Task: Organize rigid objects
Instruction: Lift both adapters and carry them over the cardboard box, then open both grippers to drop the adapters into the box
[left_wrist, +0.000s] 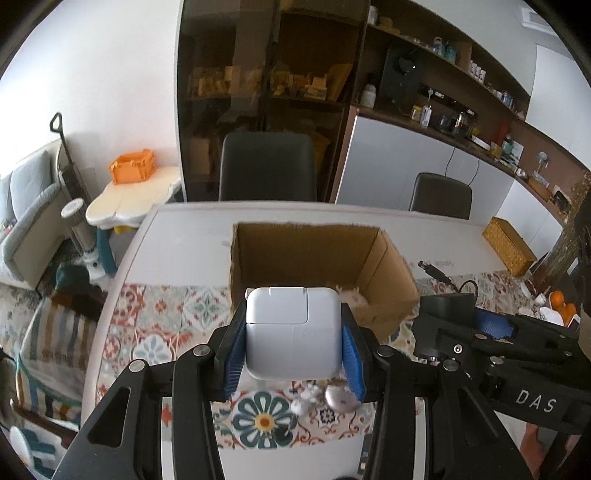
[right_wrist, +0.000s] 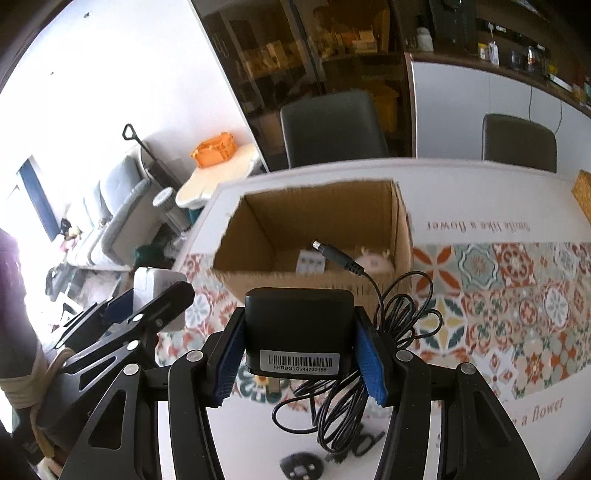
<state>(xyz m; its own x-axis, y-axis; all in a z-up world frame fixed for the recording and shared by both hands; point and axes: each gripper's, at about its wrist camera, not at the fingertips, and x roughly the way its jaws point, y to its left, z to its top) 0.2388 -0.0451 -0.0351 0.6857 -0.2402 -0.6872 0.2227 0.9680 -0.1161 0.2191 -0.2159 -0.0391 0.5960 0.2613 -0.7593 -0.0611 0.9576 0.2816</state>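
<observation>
Left wrist view: left gripper (left_wrist: 293, 345) fingers clamp white charger (left_wrist: 293, 332), held above counter (left_wrist: 184, 254); cardboard box (left_wrist: 391, 280) at 12 o'clock.
Writing: "DAS" on right gripper (left_wrist: 491, 325) at 3 o'clock.
Right wrist view: right gripper (right_wrist: 299, 350) fingers clamp black adapter (right_wrist: 299, 325); cable (right_wrist: 391, 325) dangles at 4 o'clock.
Label: barcode "FHRDG1G244732155".
Counter print: "a flower".

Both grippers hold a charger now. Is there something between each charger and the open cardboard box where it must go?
Nothing visible blocks either path. The white charger in the left gripper and the black adapter in the right gripper are just in front of the cardboard box, whose top is open. The adapter's loose cable hangs below and might catch the near wall.
</observation>
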